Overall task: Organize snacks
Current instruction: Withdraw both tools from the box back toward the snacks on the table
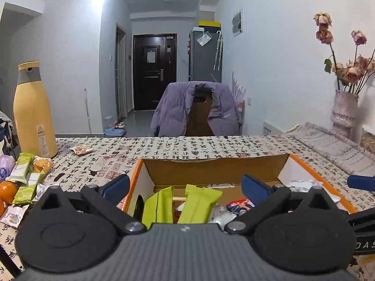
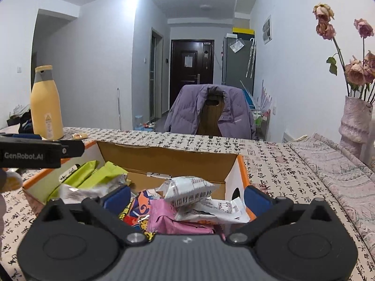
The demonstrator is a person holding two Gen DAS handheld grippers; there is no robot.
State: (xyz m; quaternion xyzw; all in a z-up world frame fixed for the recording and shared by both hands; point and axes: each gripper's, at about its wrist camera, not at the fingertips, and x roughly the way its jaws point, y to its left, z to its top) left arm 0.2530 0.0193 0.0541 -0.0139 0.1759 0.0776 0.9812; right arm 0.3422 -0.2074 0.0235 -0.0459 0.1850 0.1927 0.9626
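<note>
An orange-rimmed cardboard box sits on the table just ahead of both grippers. My left gripper hangs open over its near left end, above two lime-green packets, and holds nothing. My right gripper is open over the near right end of the box. Below it lie a white packet, a pink packet and an orange-and-blue packet. Loose snacks lie on the table to the left: green bars, a biscuit packet and a small packet.
A tall yellow bottle stands at the table's far left, with an orange fruit near the left edge. A vase of dried roses stands at the far right beside a folded cloth. Behind the table, a purple jacket hangs on a chair.
</note>
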